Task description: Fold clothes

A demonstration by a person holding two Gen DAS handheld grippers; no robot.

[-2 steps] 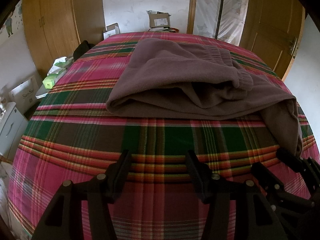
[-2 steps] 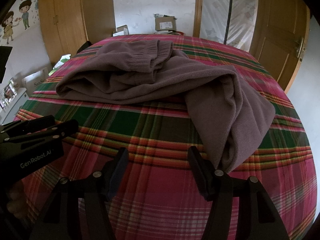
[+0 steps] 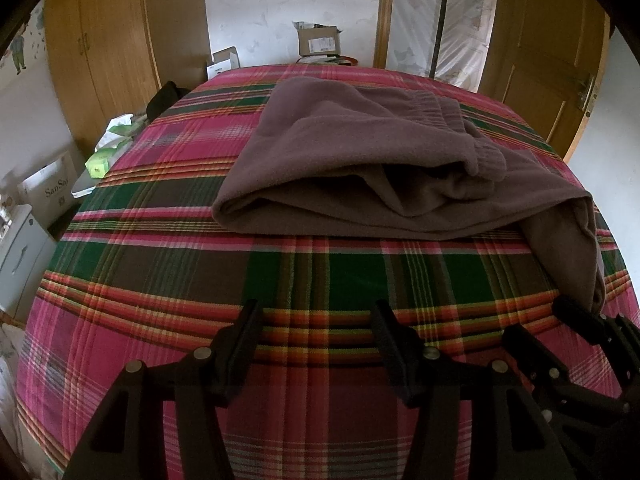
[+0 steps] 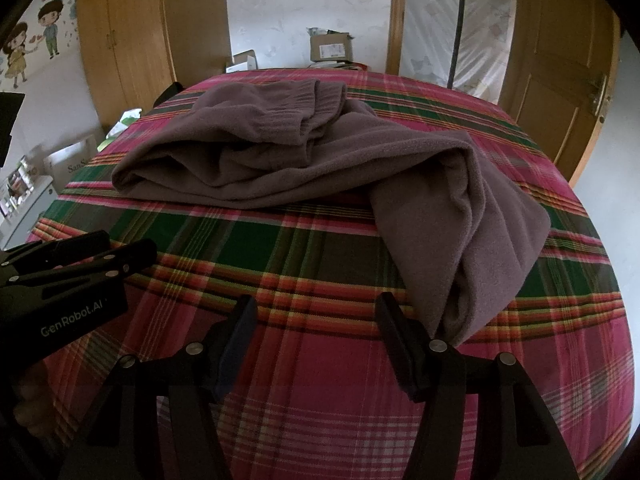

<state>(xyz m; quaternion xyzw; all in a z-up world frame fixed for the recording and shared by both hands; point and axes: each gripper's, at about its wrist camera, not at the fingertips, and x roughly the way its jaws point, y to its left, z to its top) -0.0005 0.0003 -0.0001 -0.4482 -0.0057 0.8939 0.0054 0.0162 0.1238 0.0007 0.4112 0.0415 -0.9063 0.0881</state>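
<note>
A: Left wrist view. My left gripper (image 3: 316, 320) stands in the lower centre of the frame, jaws spread wide, nothing between them, over bare plaid bedspread (image 3: 160, 280). The brown fleece trousers (image 3: 360, 168) lie across the upper middle, loosely doubled, elastic waistband (image 3: 452, 120) at upper right.

B: And the other tongs?

A: Right wrist view. My right gripper (image 4: 316, 316) is also wide open and empty, at lower centre. One trouser leg (image 4: 472, 248) trails down the right of the frame, its end just beside the right-hand finger; I cannot tell if they touch.

B: Step in hand?

A: I judge it an approach before a grasp; the fold looks unfinished. The next move calls for pinching that trailing leg end and carrying it up over the bundle.
</note>
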